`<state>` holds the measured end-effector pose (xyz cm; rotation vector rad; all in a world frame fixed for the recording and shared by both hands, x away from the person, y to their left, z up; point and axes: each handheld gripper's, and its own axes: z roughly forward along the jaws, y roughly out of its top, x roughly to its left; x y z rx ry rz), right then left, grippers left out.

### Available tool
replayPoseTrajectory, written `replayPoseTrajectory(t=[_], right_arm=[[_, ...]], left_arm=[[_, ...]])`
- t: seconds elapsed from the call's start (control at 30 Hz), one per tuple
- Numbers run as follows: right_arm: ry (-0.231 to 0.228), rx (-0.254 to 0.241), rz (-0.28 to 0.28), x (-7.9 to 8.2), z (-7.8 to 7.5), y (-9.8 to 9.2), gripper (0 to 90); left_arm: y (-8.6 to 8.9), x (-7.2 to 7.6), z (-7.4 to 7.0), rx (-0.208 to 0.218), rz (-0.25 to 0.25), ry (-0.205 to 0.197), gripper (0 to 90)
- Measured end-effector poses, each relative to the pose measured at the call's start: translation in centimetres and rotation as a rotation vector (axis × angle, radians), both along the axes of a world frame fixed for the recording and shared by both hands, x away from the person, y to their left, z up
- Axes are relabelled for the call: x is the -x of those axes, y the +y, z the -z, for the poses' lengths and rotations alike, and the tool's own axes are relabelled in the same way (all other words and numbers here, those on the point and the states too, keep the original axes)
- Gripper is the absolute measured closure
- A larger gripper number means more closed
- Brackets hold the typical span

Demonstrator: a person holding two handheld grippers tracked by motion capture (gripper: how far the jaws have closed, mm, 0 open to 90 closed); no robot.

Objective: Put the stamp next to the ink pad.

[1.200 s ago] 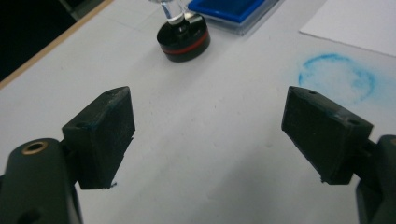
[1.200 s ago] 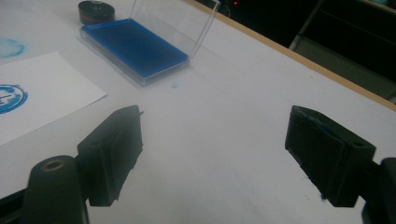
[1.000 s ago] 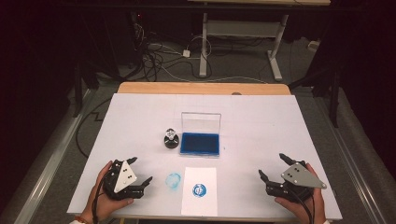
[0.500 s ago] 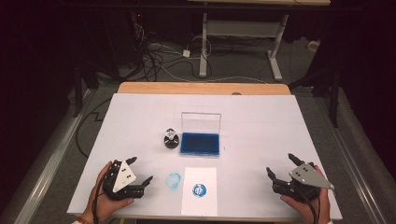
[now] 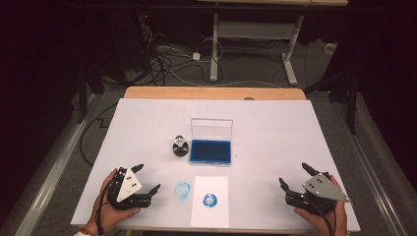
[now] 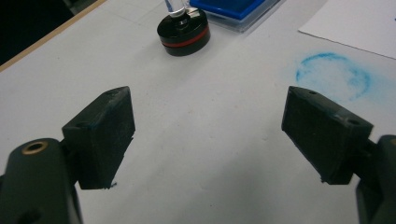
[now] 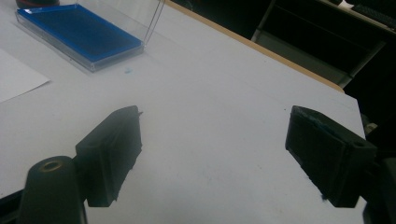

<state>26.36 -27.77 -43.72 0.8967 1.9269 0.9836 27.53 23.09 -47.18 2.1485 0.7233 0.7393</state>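
While both hands rest at the near edge of the table (image 5: 147, 118), the left gripper (image 5: 146, 179) has its jaws spread wide and holds nothing. Left of the ink pad (image 5: 211, 151), and just beside it, the round stamp (image 5: 180, 147) stands well beyond that gripper. Right of the ink pad and well apart from it, the right gripper (image 5: 294, 177) also gapes wide and empty.

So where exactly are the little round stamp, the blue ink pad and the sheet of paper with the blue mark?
round stamp (image 5: 180, 147), high view, on its black body.
blue ink pad (image 5: 211, 151), high view, middle of the blue surface.
sheet of paper (image 5: 210, 214), high view, on the white area below the printed mark.
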Motion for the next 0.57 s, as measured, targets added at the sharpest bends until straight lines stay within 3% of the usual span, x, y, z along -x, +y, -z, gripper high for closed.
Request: replayPoseTrajectory(t=[0.57], right_arm=[[0.003, -0.008, -0.008, 0.06, 0.02, 0.03, 18.7]], left_arm=[[-0.23, -0.27, -0.05, -0.006, -0.003, 0.012, 16.8]])
